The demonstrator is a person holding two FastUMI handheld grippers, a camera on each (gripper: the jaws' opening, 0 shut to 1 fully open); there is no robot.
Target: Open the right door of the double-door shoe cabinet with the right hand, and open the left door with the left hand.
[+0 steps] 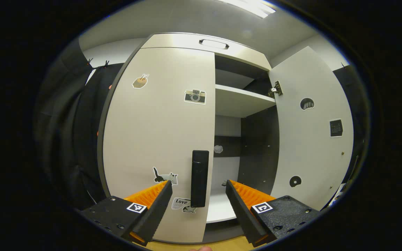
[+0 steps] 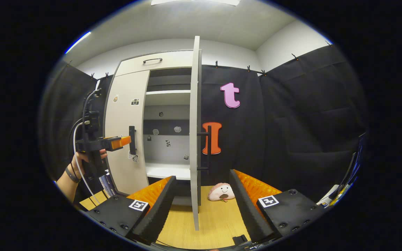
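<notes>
- The cabinet (image 2: 152, 115) stands against the booth wall, with a drawer front and handle (image 1: 214, 44) across its top.
- The right door (image 2: 195, 132) is swung wide open; in the right gripper view it stands edge-on, its handle (image 2: 208, 148) on the far side of the edge.
- In the left gripper view the same door's inner face (image 1: 312, 129) is at the right, with a hinge (image 1: 276, 89) near its top and small stickers on it.
- The left door (image 1: 159, 139) is shut, flat against the cabinet, with a camera sticker (image 1: 195, 96) and a cat sticker (image 1: 165, 177) on its face.
- Its handle (image 1: 199, 178), a dark upright bar, sits at the door's inner edge.
- The left hand-held gripper (image 1: 199, 190) is wide open, its fingers either side of that handle and apart from it, holding nothing.
- From the right gripper view, the left hand-held gripper (image 2: 126, 140) is held by a hand (image 2: 89, 157), its tip just beside the left door's handle (image 2: 132, 140).
- The right hand-held gripper (image 2: 201, 188) is wide open and empty, its fingers flanking the lower edge of the right door without touching it.
- Inside, a shelf (image 1: 239, 101) and the cabinet floor (image 2: 168, 170) are bare and pale.
- A plush toy (image 2: 221, 192) lies on the wooden floor (image 2: 215, 219) behind the right door.
</notes>
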